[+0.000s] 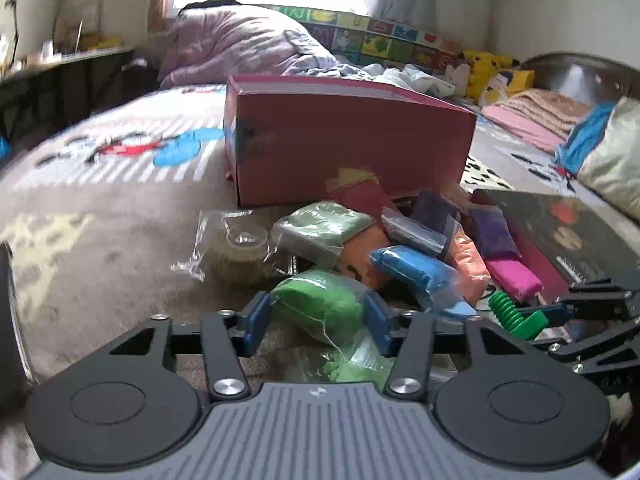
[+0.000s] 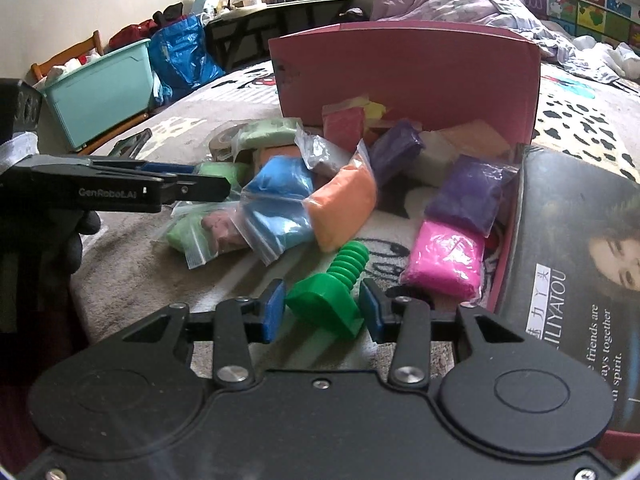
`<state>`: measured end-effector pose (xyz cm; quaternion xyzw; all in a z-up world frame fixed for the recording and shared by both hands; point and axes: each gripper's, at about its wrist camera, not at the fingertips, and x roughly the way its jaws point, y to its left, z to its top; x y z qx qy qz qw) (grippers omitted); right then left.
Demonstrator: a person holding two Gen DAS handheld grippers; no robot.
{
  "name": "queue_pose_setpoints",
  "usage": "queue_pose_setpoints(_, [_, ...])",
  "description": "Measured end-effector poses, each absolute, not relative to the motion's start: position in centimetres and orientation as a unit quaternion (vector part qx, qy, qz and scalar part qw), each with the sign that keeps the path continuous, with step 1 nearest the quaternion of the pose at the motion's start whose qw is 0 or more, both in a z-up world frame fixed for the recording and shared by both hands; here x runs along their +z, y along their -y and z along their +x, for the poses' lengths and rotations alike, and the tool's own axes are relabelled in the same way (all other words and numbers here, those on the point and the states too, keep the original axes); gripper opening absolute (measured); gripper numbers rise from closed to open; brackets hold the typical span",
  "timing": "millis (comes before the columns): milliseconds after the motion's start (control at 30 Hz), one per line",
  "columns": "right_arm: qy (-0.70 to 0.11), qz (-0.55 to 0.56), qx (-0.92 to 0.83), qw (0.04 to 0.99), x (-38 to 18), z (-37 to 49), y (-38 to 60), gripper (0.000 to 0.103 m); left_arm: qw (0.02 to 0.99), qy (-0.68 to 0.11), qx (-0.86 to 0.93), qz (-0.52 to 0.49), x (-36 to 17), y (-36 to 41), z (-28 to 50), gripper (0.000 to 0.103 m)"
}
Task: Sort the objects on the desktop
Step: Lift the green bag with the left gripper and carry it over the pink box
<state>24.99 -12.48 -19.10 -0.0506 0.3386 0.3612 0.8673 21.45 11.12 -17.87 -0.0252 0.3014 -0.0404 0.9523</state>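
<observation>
On the bed, near its front edge, my left tongs point(image 1: 318, 322) have their blue pads point(image 1: 256, 316) pressed against both sides of a green clay bag point(image 1: 320, 304), narrow but not fully together, squeezing the soft lump. My left hand tilts the tongs downward toward the blanket point(image 1: 100, 220), and in the right wrist view a dark glove point(image 2: 76, 240) shows under them as they reach in from the left side.

My right tongs point(image 2: 322, 312) are nearly closed, clamped on the square head of a green bolt point(image 2: 332, 292), whose threaded shaft points away from me toward the heap. That hand also angles downward, and the bolt hangs just above the blanket.

Just beyond both tongs lies the heap of clay bags: a blue bag point(image 2: 280, 200) touching an orange bag point(image 2: 344, 204), a purple bag point(image 2: 468, 192) with a pink bag point(image 2: 444, 256) just in front of it, and a pale green bag point(image 1: 328, 224) further back. Behind the heap stands a pink box point(image 1: 352, 144), touching the rearmost bags. A dark printed lid point(image 2: 580, 260) leans at the heap's right side, beside the pink bag.
</observation>
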Motion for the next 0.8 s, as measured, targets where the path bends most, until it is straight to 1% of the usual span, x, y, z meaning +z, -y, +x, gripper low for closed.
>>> queue_pose_setpoints(133, [-0.332, -0.052, 0.364, 0.869, -19.2, 24.8, 12.5, 0.04, 0.953, -0.296, -0.037, -0.048, -17.1, -11.5, 21.0, 0.047])
queue_pose_setpoints(200, [-0.329, -0.05, 0.364, 0.87, -19.3, 24.8, 12.6, 0.04, 0.95, -0.299, -0.038, -0.081, -16.7, -12.1, 21.0, 0.047])
queue_pose_setpoints(367, [-0.322, -0.049, 0.367, 0.871, -19.4, 24.7, 12.7, 0.041, 0.919, -0.307, -0.05, -0.241, -16.6, -15.3, 21.3, 0.047])
queue_pose_setpoints(500, [-0.319, -0.051, 0.371, 0.871, -19.4, 24.7, 12.7, 0.041, 0.889, -0.308, -0.059, -0.333, -16.7, -17.2, 21.5, 0.047])
queue_pose_setpoints(667, [-0.32, -0.06, 0.375, 0.868, -19.5, 24.8, 12.5, 0.041, 0.869, -0.305, -0.068, -0.384, -15.7, -18.1, 22.0, 0.047])
queue_pose_setpoints(800, [-0.326, -0.067, 0.379, 0.864, -19.4, 25.0, 12.4, 0.041, 0.865, -0.303, -0.068, -0.395, -14.5, -18.4, 22.8, 0.047])
